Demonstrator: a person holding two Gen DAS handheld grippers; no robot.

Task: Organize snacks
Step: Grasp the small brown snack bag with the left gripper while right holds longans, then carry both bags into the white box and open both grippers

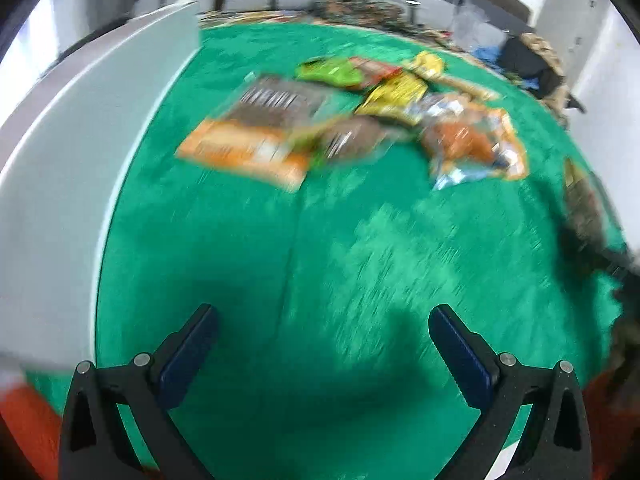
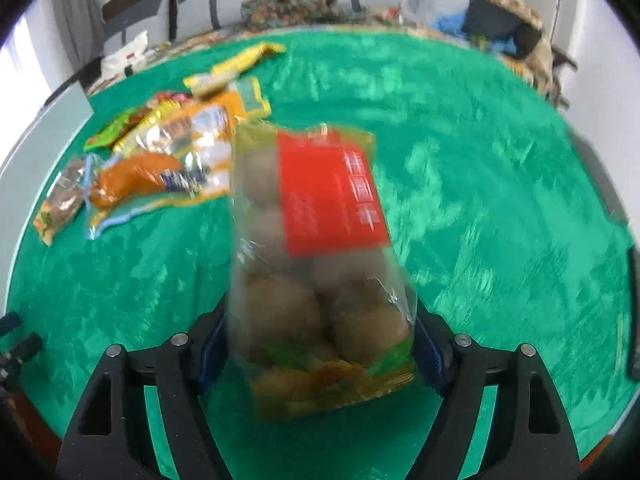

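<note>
A clear bag of brown round snacks with a red label [image 2: 320, 240] stands between the fingers of my right gripper [image 2: 320, 314] over the green cloth [image 2: 480, 200]. The bag is smeared like the cloth behind it while the fingers are sharp. The blue pads flank its sides, and I see no firm press on it. My left gripper [image 1: 322, 320] is open above bare green cloth [image 1: 320, 240] with nothing between its fingers. Ahead of it lies a pile of snack packets [image 1: 340, 120]: orange, brown, green and yellow ones. The same pile [image 2: 160, 160] lies to the left in the right wrist view.
A white panel [image 1: 60, 160] borders the cloth on the left. Camouflage fabric [image 2: 288, 4] and dark bags [image 2: 504, 20] sit beyond the far edge. A yellow packet [image 2: 248, 58] lies apart at the back. Something dark [image 1: 584, 208] shows at the right edge.
</note>
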